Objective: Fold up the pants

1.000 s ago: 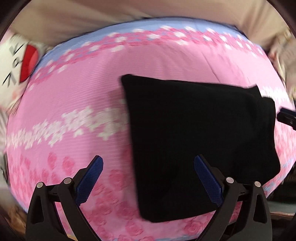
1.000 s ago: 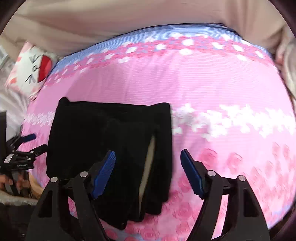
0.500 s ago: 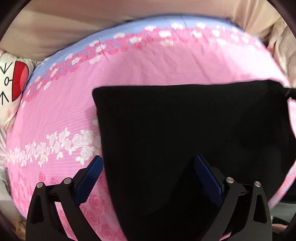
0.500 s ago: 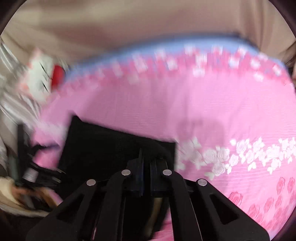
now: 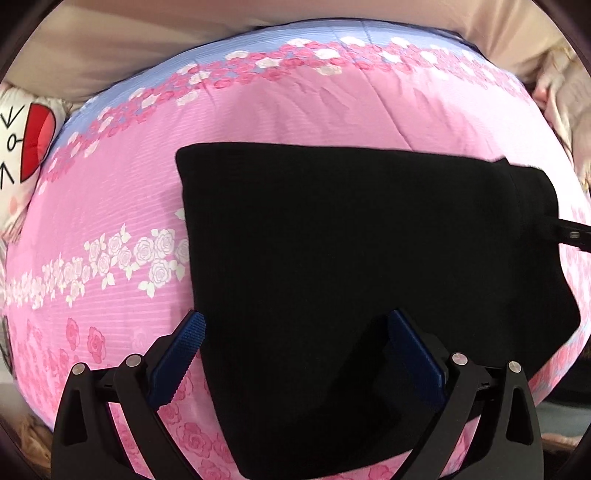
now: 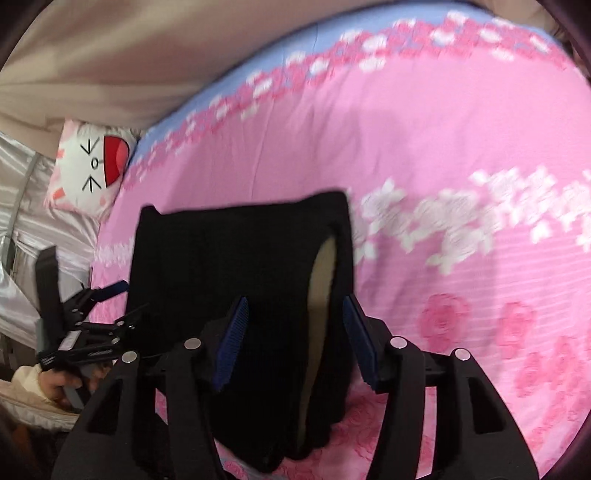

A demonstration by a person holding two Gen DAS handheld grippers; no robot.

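The black pants (image 5: 351, 258) lie folded into a compact rectangle on the pink flowered bed cover (image 5: 110, 206). My left gripper (image 5: 295, 354) is open, its blue pads on either side of the near left part of the pants. In the right wrist view the pants (image 6: 229, 266) show a beige lining strip at the right edge. My right gripper (image 6: 295, 339) is open over that right edge, holding nothing. The left gripper also shows in the right wrist view (image 6: 107, 299), and the right gripper's tip in the left wrist view (image 5: 572, 236).
A white cartoon-face pillow (image 6: 92, 170) lies at the bed's left end. Beige curtain or wall (image 5: 147, 33) runs behind the bed. Silvery fabric (image 6: 37, 229) hangs at the left of the bed.
My right gripper was shut half a second ago and is open now. The left gripper has stayed open and has drawn back slightly from the pants.
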